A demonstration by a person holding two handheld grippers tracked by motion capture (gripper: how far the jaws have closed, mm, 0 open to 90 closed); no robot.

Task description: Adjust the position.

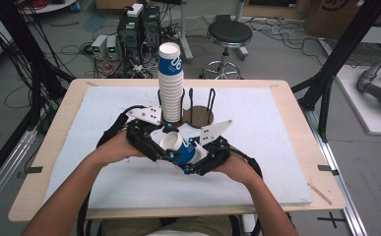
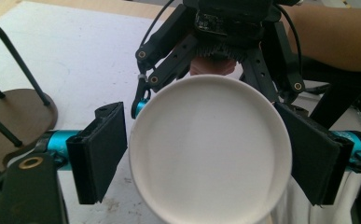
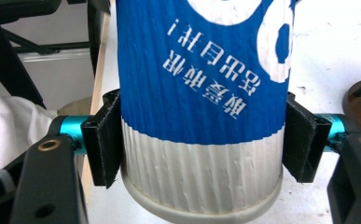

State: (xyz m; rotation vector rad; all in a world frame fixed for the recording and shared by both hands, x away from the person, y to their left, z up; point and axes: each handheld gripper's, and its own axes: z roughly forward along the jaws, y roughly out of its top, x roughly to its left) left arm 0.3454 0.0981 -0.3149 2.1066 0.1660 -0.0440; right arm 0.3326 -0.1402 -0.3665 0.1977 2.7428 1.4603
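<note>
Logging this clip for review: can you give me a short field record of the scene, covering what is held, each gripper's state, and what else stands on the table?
held item: blue and white paper cup, tilted, rim toward the left gripper
right gripper: shut on the cup's ribbed wall
left gripper: open; pads flank the cup's rim, gap visible on its left side
stack of cups: upright on the brown round holder
holder: has thin black upright rods
surface: white board on a wooden table

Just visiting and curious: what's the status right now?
Right gripper clamps the blue-and-white paper cup. Left gripper open around its mouth. Cup stack stands behind; nothing in the way.
</note>
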